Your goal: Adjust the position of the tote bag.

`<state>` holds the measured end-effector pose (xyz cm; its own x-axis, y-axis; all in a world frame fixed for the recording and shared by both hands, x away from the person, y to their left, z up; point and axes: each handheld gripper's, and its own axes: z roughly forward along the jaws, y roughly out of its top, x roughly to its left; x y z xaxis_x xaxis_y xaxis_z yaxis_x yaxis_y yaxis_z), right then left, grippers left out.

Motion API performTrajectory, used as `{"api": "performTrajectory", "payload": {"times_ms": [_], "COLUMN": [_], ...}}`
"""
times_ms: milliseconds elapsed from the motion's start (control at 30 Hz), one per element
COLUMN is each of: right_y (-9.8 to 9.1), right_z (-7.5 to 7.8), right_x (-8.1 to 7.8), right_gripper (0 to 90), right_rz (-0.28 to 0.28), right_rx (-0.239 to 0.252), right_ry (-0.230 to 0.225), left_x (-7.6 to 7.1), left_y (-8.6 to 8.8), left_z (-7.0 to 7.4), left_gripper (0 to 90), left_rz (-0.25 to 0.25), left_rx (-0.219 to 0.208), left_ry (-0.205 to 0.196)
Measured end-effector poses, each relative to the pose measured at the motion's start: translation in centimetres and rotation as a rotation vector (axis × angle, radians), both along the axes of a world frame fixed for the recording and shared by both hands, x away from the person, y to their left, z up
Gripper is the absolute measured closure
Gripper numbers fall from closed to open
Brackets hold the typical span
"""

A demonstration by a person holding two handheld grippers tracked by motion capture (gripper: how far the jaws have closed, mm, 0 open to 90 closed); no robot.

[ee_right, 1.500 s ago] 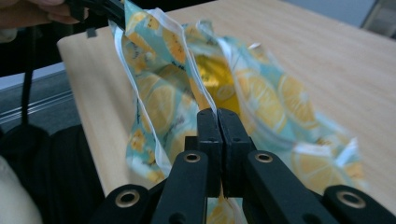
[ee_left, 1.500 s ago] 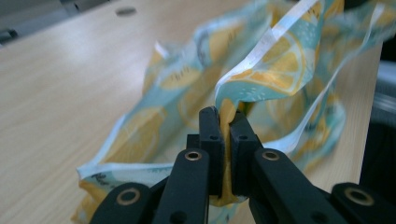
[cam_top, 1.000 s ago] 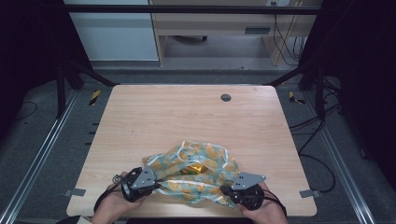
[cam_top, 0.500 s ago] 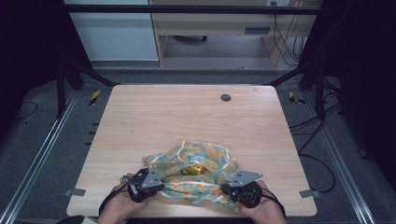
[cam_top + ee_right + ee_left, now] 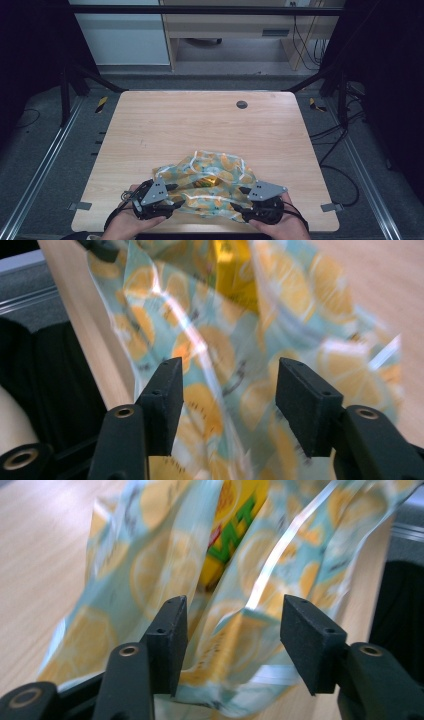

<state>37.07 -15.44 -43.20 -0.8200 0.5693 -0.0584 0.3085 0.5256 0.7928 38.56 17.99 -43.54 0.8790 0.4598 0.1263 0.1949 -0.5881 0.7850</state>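
Left gripper point(image 5: 172, 195) and right gripper point(image 5: 239, 198), jaws just opening, are flanking the lemon-print bag point(image 5: 212, 172) at the surface's point(image 5: 200, 125) near edge, gripping nothing.

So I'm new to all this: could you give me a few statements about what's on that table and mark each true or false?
1. A bag printed with lemon slices lies at the near edge of the table. True.
2. The left gripper is clamped shut on the bag. False: its jaws have just been opening and stand apart, the film loose between them.
3. Something yellow sits inside the bag. True.
4. The right gripper is at the table's far edge. False: it is at the near edge, by the bag.
5. A red cup stands mid-table. False: there is no cup.
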Motion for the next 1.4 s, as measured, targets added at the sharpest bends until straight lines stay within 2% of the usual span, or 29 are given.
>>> {"api": "performTrajectory", "payload": {"times_ms": [33,133,200,267,333,367,400,500,567,667,767,833,867,900,1000,1100,1167,1267,1400], "right_y": [0.0,0.1,0.3,0.7,1.2,1.4,1.8,2.4,2.6,2.7,2.6,2.5,2.4,2.4,2.5,2.6,2.7,2.7,3.1], "right_z": [0.5,1.5,1.8,1.8,1.5,1.4,1.2,0.7,0.3,-0.1,-0.3,-0.3,-0.3,-0.4,-0.5,-0.1,0.4,1.1,2.0], "right_x": [0.1,0.8,1.6,2.4,3.3,3.7,4.2,5.2,5.3,5.1,5.0,5.1,5.2,5.3,5.5,5.3,5.2,5.3,6.3], "right_gripper": [43.2,42.4,41.8,40.6,38.8,37.2,35.3,30.8,28.0,22.8,31.0,37.0,43.0,52.9,69.6,80.2,84.2,86.8,88.0], "right_rz": [-0.005,-0.016,-0.027,-0.03,-0.029,-0.026,-0.024,-0.025,-0.033,-0.013,-0.014,-0.029,-0.032,-0.03,-0.015,-0.002,0.001,-0.005,-0.011], "right_rx": [0.008,0.018,0.01,-0.007,-0.014,-0.023,-0.029,-0.034,-0.026,-0.039,-0.043,-0.051,-0.047,-0.048,-0.048,-0.04,-0.031,-0.021,-0.004], "right_ry": [-0.009,-0.032,-0.042,-0.043,-0.036,-0.031,-0.024,-0.003,-0.001,0.02,0.013,0.012,0.013,0.011,0.013,0.006,-0.006,-0.022,-0.026], "left_x": [-0.2,-0.2,0.0,0.2,0.6,1.1,1.4,2.1,2.1,2.1,2.3,2.5,2.6,2.5,2.2,1.7,1.6,1.7,1.6], "left_y": [-0.2,-1.3,-2.5,-3.6,-4.6,-5.1,-5.4,-5.7,-5.5,-5.4,-5.5,-5.7,-5.7,-5.8,-6.0,-6.1,-6.0,-5.8,-5.5], "left_z": [0.4,0.9,0.8,0.7,0.6,0.5,0.4,-0.1,-0.7,-1.6,-2.4,-2.8,-3.0,-3.1,-3.2,-3.2,-3.3,-3.4,-3.3], "left_gripper": [42.9,41.5,40.5,38.9,39.3,39.3,39.0,38.7,39.4,40.4,42.5,42.6,43.2,44.9,53.3,63.4,73.0,81.8,86.1], "left_rz": [-0.009,-0.026,-0.023,-0.035,-0.018,-0.002,0.016,0.029,0.025,0.028,0.015,0.019,0.023,0.018,0.003,0.013,0.012,0.008,0.008], "left_rx": [-0.005,-0.056,-0.032,-0.01,0.009,0.035,0.033,0.035,0.034,0.042,0.08,0.087,0.091,0.094,0.115,0.128,0.134,0.112,0.107], "left_ry": [-0.002,0.03,0.046,0.044,0.029,0.011,0.01,0.007,0.006,0.011,0.007,0.009,0.013,0.01,0.002,-0.003,0.003,0.017,0.023]}}
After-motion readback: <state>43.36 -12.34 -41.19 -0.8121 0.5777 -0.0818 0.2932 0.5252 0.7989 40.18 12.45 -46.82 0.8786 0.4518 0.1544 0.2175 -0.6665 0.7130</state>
